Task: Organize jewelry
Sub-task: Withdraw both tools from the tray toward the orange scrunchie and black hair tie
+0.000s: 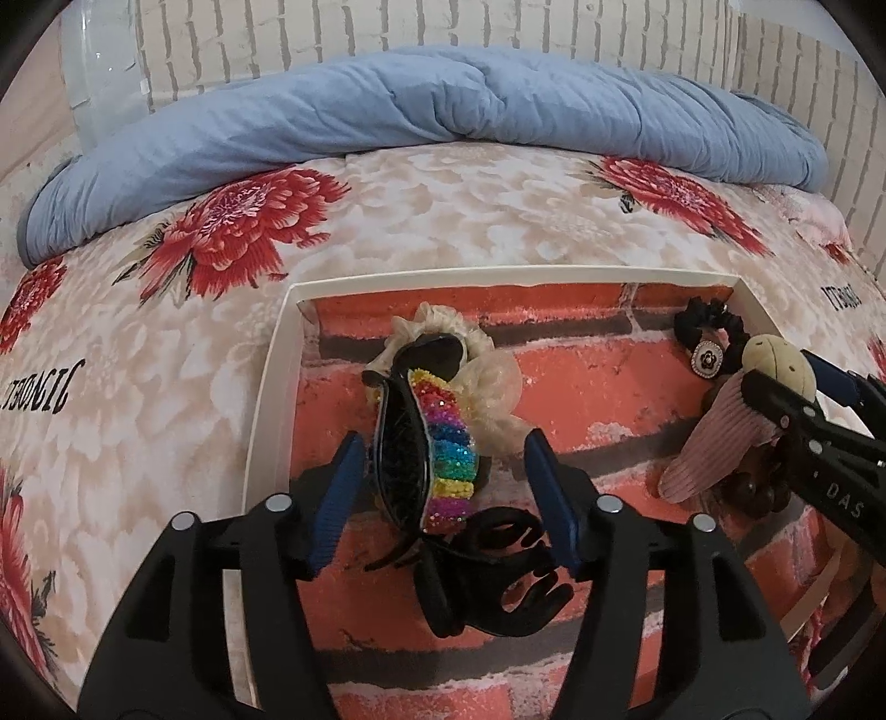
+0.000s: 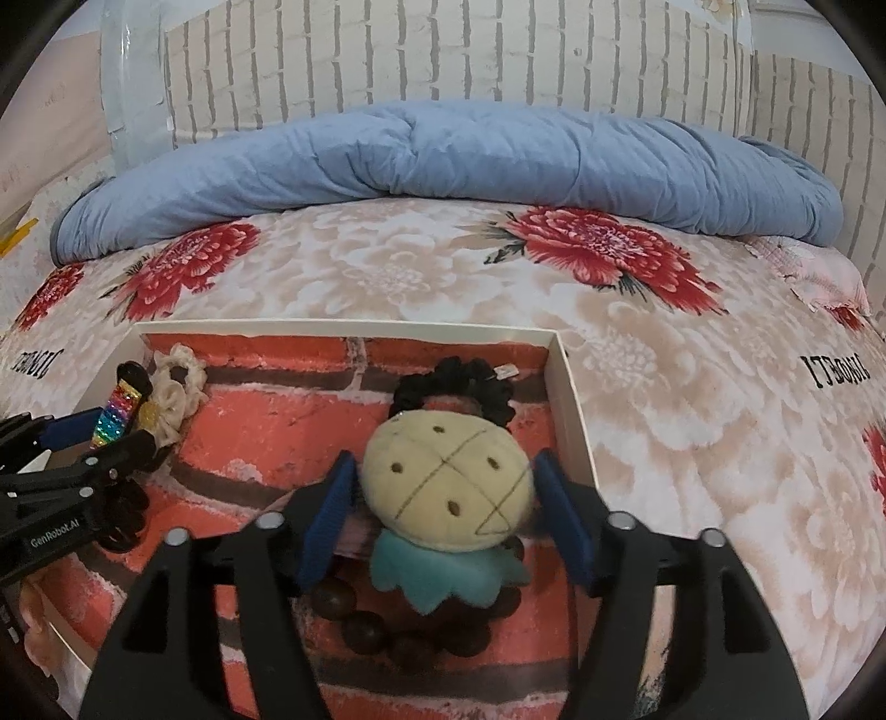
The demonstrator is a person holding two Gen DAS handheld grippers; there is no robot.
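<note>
Jewelry and hair pieces lie in one shallow white box point(image 1: 277, 360) lined with red brick-print paper, set on a floral bedspread point(image 1: 443, 210). A rolled blue quilt point(image 1: 421, 105) lies behind it, against a pale brick-pattern wall point(image 2: 443, 50).

On the box's left side sit three hair pieces: one rainbow-sequin claw clip point(image 1: 443, 443), one cream scrunchie point(image 1: 476, 360) under and behind it, and one plain black claw clip point(image 1: 493, 576) nearest the camera. The left gripper point(image 1: 443, 498) hangs over them, its two blue pads apart on either side of the rainbow clip, with a gap at each pad, so nothing is pinched.

On the right side lie one black scrunchie point(image 2: 451, 382) at the back wall, one round flower charm point(image 1: 706, 354) beside it, one plush pineapple clip point(image 2: 448, 487) with a teal leaf collar and a pink ribbed part, and one string of dark brown beads point(image 2: 387, 626) partly under the plush. The right gripper point(image 2: 443, 515) stands with its jaws wide around the pineapple; its pads point(image 2: 332, 515) flank the plush head without squeezing it.

Both grippers are inside the box, well apart from each other.
</note>
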